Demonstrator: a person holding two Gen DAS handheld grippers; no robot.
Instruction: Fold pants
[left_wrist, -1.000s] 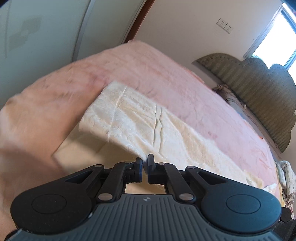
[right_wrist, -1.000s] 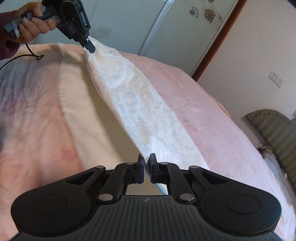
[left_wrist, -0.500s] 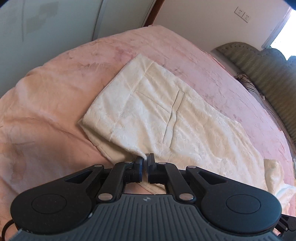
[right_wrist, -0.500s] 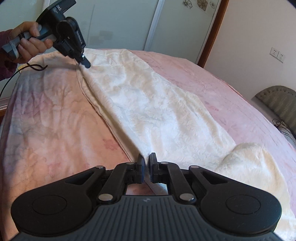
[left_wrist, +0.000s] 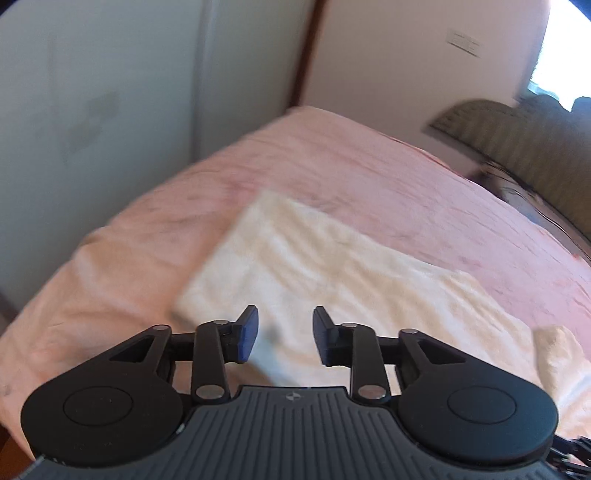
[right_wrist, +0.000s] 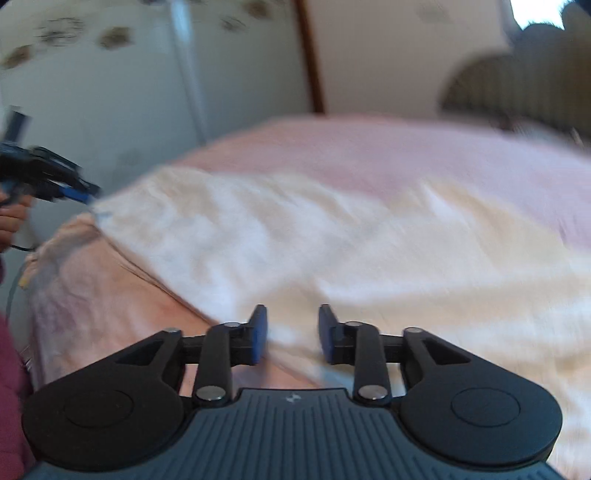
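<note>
The cream-white pants lie flat on the pink bedspread, stretched across it; they also show in the right wrist view. My left gripper is open and empty, just above the near edge of the pants. My right gripper is open and empty above the pants' near edge at the other end. The left gripper also shows in the right wrist view at the far left, by the pants' corner. Both views are blurred by motion.
A padded olive headboard stands at the right end of the bed. Pale wardrobe doors and a beige wall run behind the bed. The bed edge drops off at the left.
Both grippers have opened and let go of the pants, which were held up a second ago and now lie flat on the bed. Both cameras are moving.
</note>
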